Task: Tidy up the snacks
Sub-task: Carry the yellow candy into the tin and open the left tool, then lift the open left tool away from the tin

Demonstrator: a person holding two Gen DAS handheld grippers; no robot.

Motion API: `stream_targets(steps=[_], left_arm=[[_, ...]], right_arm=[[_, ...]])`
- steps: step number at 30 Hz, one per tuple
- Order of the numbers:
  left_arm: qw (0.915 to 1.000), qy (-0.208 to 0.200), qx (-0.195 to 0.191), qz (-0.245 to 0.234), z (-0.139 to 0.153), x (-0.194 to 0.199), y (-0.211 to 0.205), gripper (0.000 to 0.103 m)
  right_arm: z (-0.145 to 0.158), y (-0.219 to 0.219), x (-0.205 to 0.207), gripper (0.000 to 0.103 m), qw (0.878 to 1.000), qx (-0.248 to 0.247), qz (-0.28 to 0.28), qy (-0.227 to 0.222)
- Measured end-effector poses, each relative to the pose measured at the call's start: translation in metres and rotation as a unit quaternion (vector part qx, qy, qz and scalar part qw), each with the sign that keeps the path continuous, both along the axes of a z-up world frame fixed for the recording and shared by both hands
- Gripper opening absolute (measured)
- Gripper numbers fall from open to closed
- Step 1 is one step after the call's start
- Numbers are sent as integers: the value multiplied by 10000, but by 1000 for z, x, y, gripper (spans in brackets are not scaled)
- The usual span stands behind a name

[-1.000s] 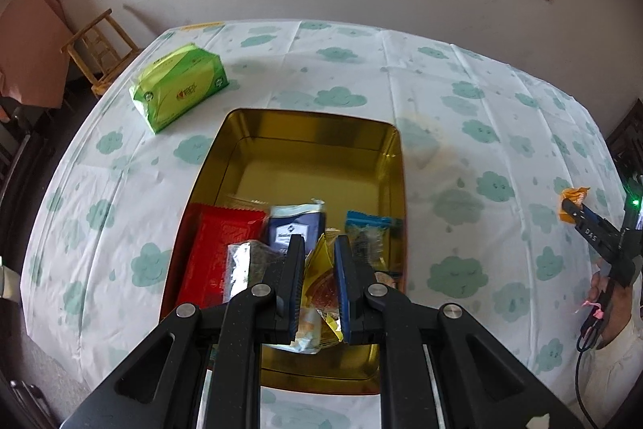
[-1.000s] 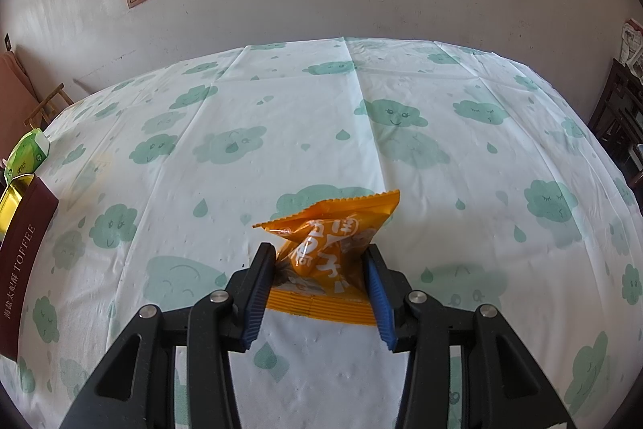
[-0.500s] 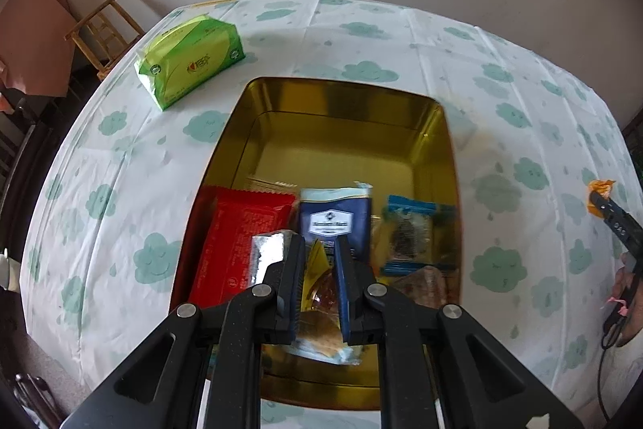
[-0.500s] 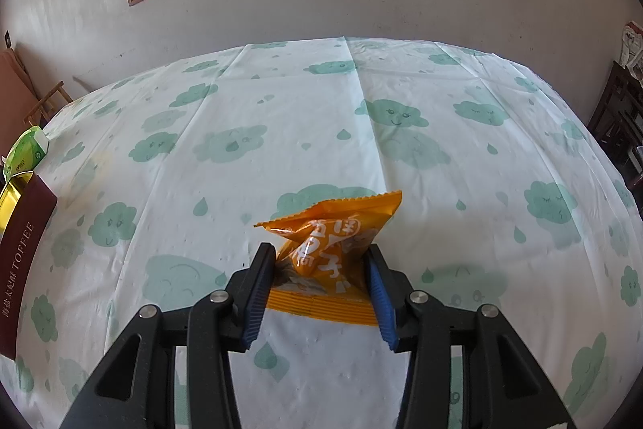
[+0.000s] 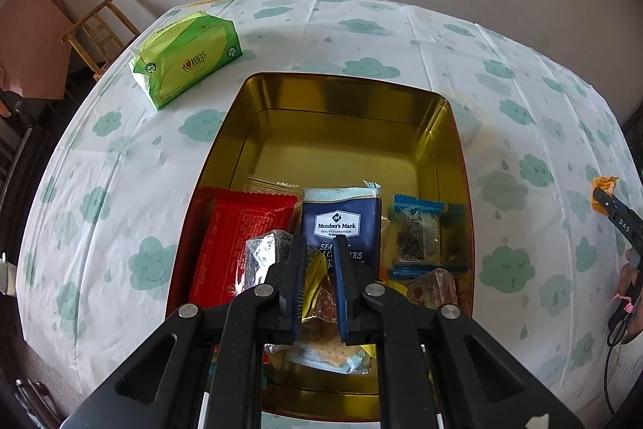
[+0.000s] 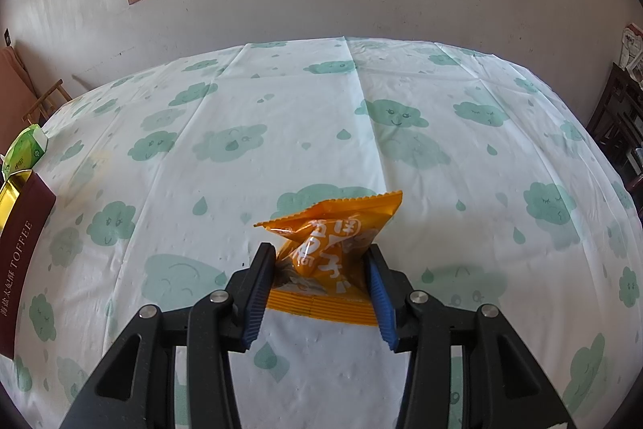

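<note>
Left gripper (image 5: 317,280) has its fingers pinched narrow on a yellow snack packet (image 5: 314,274), right over the near end of the gold tin (image 5: 450,131). In the tin, a red packet (image 5: 237,228) sits left of the fingers, a blue Member's Mark cracker pack (image 5: 341,220) just ahead, and a clear blue-edged packet (image 5: 418,232) to the right. Green tissue pack (image 5: 187,57) is on the table (image 5: 120,155) far ahead-left. Right gripper (image 6: 319,278) squeezes an orange snack bag (image 6: 333,248) between its fingers, crumpling it.
</note>
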State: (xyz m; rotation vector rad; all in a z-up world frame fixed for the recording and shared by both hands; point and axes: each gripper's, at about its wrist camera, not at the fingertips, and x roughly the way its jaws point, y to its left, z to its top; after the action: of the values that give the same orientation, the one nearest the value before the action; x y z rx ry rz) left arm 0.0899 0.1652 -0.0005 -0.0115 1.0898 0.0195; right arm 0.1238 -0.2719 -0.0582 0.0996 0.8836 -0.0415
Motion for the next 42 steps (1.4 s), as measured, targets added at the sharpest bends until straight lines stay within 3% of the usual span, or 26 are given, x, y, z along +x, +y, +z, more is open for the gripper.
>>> stream_targets(steps=[11, 17, 22, 34, 42], left_arm=[[10000, -37, -11, -88, -2, 1, -1, 17], [9998, -176, -2, -91, 2, -2, -4, 27], [9986, -411, 320, -112, 11, -6, -11, 44], [9908, -992, 919, 17, 33, -19, -12, 63], [9874, -1181, 1046, 158, 45, -27, -6, 64]], right_arm=[[-1, 0, 0, 47, 10000, -43, 3, 9], [0, 1, 0, 47, 10000, -66, 8, 14], [0, 0, 0, 47, 9999, -107, 16, 22], [0, 0, 0, 47, 9999, -152, 28, 32], [0, 0, 0, 47, 9999, -161, 30, 34]])
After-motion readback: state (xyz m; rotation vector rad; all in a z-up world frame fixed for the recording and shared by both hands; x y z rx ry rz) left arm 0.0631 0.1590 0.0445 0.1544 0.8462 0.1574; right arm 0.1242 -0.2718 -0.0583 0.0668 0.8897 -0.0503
